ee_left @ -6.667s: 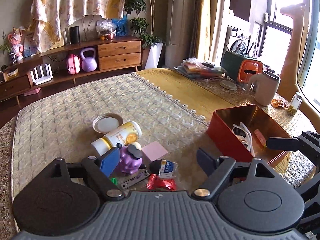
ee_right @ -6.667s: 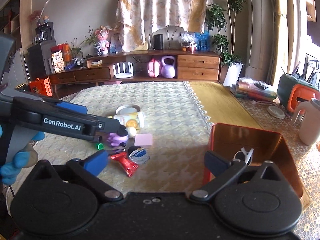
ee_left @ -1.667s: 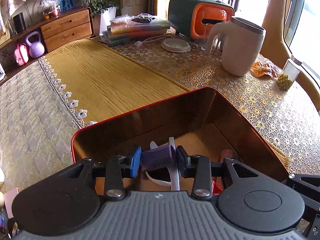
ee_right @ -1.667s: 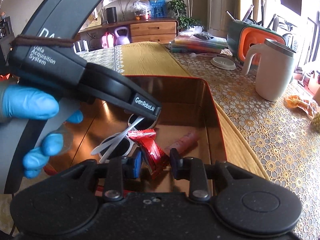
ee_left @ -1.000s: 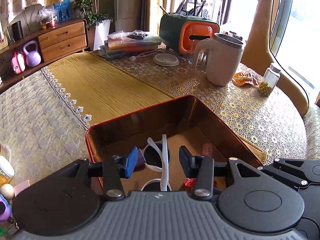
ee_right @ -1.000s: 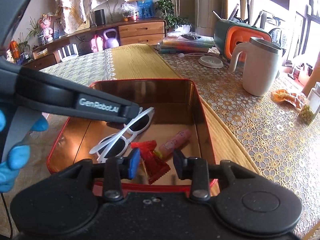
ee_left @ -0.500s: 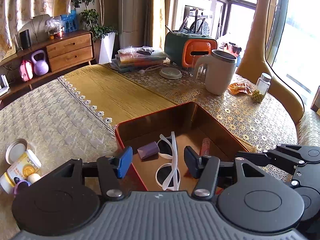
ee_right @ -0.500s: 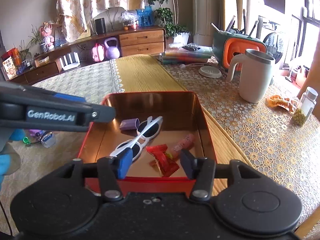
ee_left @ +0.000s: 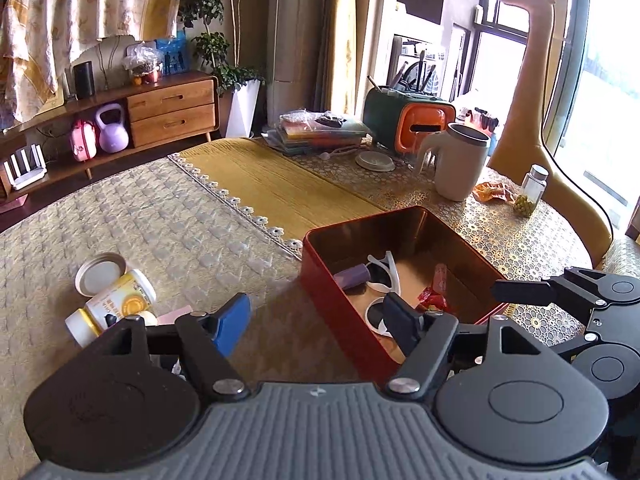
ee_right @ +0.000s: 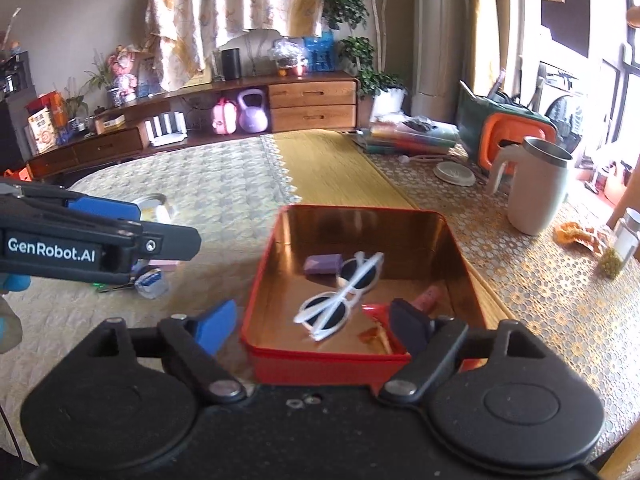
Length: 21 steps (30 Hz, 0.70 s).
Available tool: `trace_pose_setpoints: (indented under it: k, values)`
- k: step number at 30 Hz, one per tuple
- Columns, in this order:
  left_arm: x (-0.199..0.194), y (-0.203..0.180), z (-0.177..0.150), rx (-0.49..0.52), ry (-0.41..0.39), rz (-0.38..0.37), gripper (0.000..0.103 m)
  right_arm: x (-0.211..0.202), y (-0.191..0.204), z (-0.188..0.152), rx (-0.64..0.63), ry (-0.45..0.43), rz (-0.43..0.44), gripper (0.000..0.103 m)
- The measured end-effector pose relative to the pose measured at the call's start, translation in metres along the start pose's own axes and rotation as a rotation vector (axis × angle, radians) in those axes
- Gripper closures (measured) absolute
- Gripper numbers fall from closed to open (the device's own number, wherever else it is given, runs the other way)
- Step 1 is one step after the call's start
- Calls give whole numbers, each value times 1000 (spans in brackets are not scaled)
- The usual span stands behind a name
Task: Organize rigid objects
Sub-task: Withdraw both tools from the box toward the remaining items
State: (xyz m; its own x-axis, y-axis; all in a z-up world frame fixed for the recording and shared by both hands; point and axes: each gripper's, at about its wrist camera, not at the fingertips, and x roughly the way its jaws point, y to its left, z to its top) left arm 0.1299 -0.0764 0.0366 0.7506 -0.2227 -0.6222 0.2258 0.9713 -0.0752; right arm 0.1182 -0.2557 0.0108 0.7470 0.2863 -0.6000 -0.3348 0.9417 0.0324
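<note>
The red tin box point(ee_left: 320, 280) point(ee_right: 256, 308) holds white sunglasses point(ee_right: 340, 292), a purple block point(ee_right: 323, 265), a red wrapper point(ee_left: 432, 298) and a pink tube point(ee_left: 440, 272). My left gripper point(ee_left: 316, 322) is open and empty, above the box's near left wall. My right gripper point(ee_right: 310, 326) is open and empty, above the box's near wall. On the mat to the left lie a yellow bottle point(ee_left: 116, 306), a round lid point(ee_left: 100, 272), a pink note point(ee_left: 174, 314) and a small blue-labelled item point(ee_right: 151, 282).
A beige mug point(ee_left: 460, 164), an orange and green toaster point(ee_left: 412, 124), a small jar point(ee_left: 532, 192), a stack of books point(ee_left: 316, 132) and a small dish point(ee_left: 374, 160) stand at the table's far right. A wooden sideboard point(ee_left: 160, 108) runs along the back wall.
Both grippers let go of the purple block and the red wrapper in the box, opened wide and drew back. The left gripper has swung left, bringing the bottle and lid into view.
</note>
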Motion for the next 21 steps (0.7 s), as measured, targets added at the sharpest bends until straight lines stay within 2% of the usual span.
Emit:
trace_pose_setpoints:
  k: [4,7,8,21]
  values:
    - [-11,17,-7,-17,-15,22,27,1,19,1,-30,-16,46,11]
    - [-18,32,-13,-40,-32,58,18,0,41,1,-58,-33,65,2]
    - [-20,37,-15,-49,-37,68,18,1,45,1,-66,-39,72,0]
    - [-14,107,-45,-163,-24,209,17,41,108,3,-132,-27,161,0]
